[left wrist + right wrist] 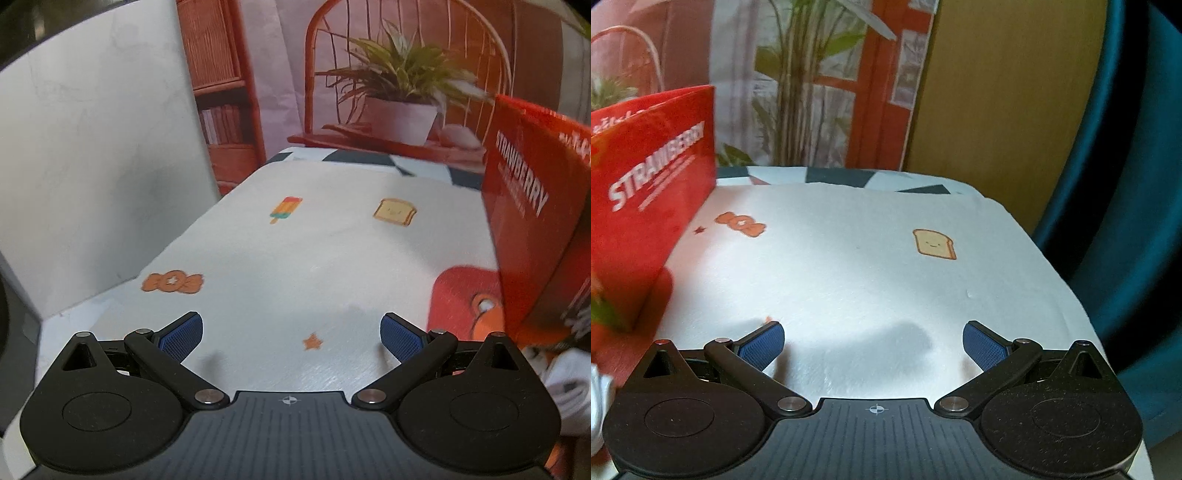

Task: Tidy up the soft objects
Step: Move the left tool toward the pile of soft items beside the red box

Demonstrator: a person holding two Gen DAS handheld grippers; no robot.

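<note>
Ahead of us we see a photographic backdrop [280,74] printed with a red rattan chair [406,44], a wicker bookshelf [218,74] and a potted green plant [402,85]. A plain white panel [92,155] stands left; on the right, a tan wooden board [1001,92] and teal curtain [1137,184].

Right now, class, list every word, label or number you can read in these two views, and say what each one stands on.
"STRAWBERRY": white capitals on the side of the red box, also legible in the left wrist view.
Smaller line under it: too blurred to read.
White characters along the box's top edge: too blurred to read.
No words or numbers on the white cloth, only small pictures.
</note>
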